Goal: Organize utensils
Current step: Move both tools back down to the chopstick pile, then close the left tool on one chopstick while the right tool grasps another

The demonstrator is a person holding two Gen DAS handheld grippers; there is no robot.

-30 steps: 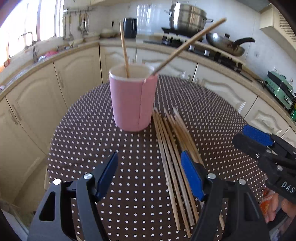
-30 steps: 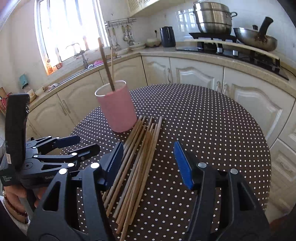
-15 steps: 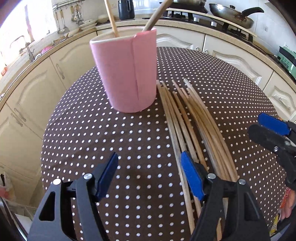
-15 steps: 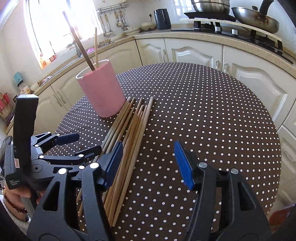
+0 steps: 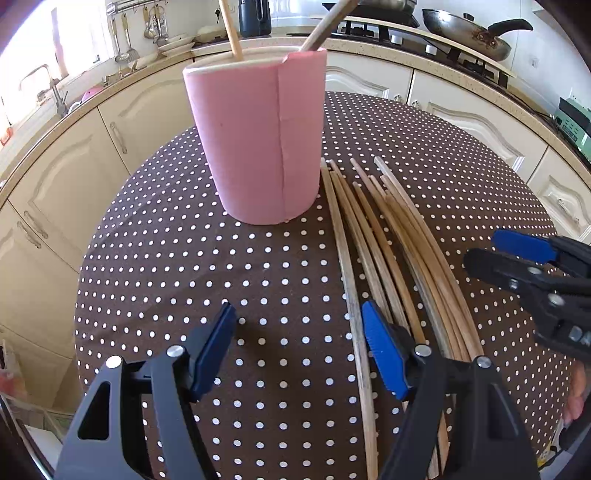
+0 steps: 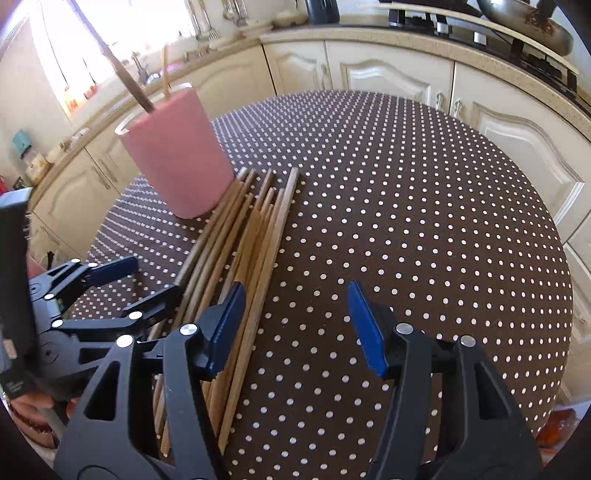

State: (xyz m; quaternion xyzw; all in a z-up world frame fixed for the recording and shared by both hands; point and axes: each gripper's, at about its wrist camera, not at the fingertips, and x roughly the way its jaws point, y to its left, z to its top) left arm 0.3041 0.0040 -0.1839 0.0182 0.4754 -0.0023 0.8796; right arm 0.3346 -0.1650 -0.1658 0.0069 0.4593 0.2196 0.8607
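Left wrist view: the left gripper (image 5: 299, 347) has dropped nearer the table (image 5: 229, 280) — jaws wide, empty, the pink cup (image 5: 258, 140) looming larger beside the chopsticks (image 5: 384, 251). Right wrist view: the right gripper (image 6: 295, 325) — jaws just narrowed, still open, nothing held — hangs over the chopsticks' right edge.

Wooden chopsticks (image 5: 373, 236) flat beside upright pink cup (image 5: 258, 140)

Polka-dot tablecloth (image 5: 258, 280), cream cabinets (image 6: 388, 77), wok (image 5: 465, 33) (on stove), kettle (image 5: 255, 16)

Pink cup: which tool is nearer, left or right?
Left. The left tool faces the pink cup across bare cloth; the right tool sits beyond the chopsticks, further away.
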